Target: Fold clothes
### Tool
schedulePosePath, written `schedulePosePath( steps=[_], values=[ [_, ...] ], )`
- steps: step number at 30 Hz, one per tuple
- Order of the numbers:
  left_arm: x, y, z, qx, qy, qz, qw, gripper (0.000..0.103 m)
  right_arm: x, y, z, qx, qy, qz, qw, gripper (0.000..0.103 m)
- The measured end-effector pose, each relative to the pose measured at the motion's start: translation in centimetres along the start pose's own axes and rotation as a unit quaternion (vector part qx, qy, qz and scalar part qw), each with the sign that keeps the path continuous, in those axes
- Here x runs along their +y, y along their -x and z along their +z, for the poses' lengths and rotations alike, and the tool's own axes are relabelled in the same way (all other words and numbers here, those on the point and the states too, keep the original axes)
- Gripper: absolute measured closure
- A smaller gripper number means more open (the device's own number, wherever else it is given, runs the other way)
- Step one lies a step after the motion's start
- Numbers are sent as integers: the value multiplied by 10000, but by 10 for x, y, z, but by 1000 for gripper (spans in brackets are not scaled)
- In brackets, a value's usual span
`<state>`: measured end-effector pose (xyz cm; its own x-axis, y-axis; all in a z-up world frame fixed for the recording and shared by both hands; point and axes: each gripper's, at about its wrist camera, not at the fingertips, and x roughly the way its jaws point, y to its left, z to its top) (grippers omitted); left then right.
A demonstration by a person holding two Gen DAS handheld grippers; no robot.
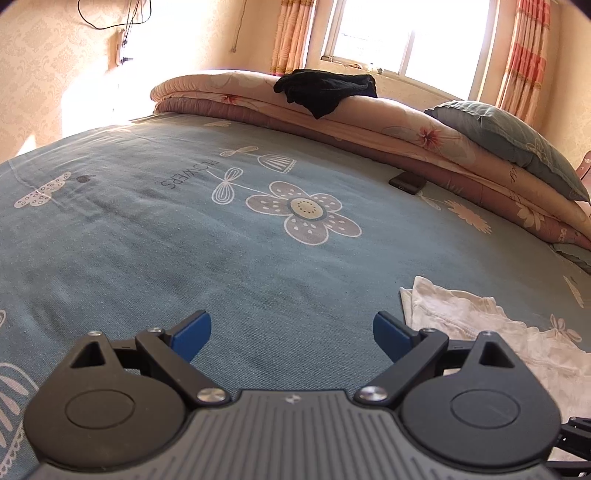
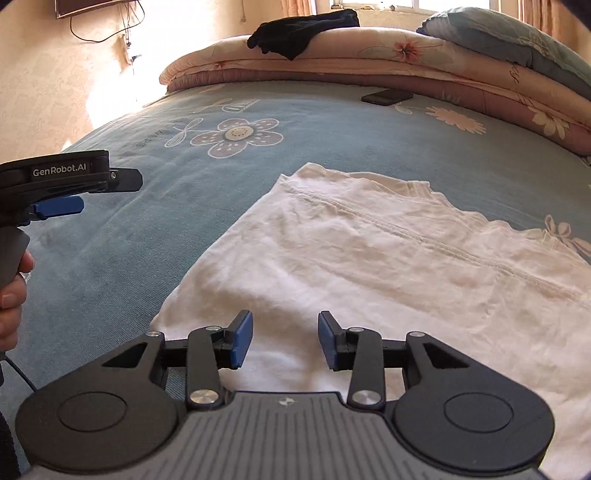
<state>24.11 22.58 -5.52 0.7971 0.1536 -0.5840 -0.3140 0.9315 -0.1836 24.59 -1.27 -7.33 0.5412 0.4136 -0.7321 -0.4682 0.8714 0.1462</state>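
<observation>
White shirt (image 2: 388,266) flat under right tongs (image 2: 285,338), half-spread, left tongs (image 1: 291,334) wide beside it

- The left wrist view sits low and close over the blue bedsheet (image 1: 147,258), looking along its own fingers toward the window (image 1: 406,37) at upper right
- The right wrist view looks the same way from slightly higher, with the white garment (image 2: 369,258) filling its lower right
- Both share the printed flower (image 1: 303,210) (image 2: 238,134), the folded quilts (image 1: 369,110) (image 2: 332,55) and the black cloth (image 1: 325,88) (image 2: 295,31)
- The right view catches the left gripper (image 2: 59,206) at its left edge
</observation>
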Motion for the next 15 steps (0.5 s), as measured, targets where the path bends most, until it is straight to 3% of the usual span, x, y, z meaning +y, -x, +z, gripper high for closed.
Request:
schedulePosePath(
  steps=[3,4,6,10,12,15],
  values=[
    [-7,-1,-1,12,-107,-16,9999,8,-2,12,-12,-8,-222,642,9977,59],
    [-10,0,-2,11,-148,-17,9999,8,-3,20,-14,-123,-263,684,9972,57],
    [-17,1,-3,2,-234,-60,9997,8,-8,33,-16,-326,-312,260,9986,48],
    [-32,5,-5,-4,-439,-232,9988,8,-28,32,-22,-105,-561,-592,9966,46],
    [-41,7,-6,-10,-557,-329,9979,8,-34,29,-27,106,-702,-796,9943,40],
    [-53,10,-9,-25,-735,-449,9963,8,-35,34,-35,182,-814,-718,9939,29]
  ],
)
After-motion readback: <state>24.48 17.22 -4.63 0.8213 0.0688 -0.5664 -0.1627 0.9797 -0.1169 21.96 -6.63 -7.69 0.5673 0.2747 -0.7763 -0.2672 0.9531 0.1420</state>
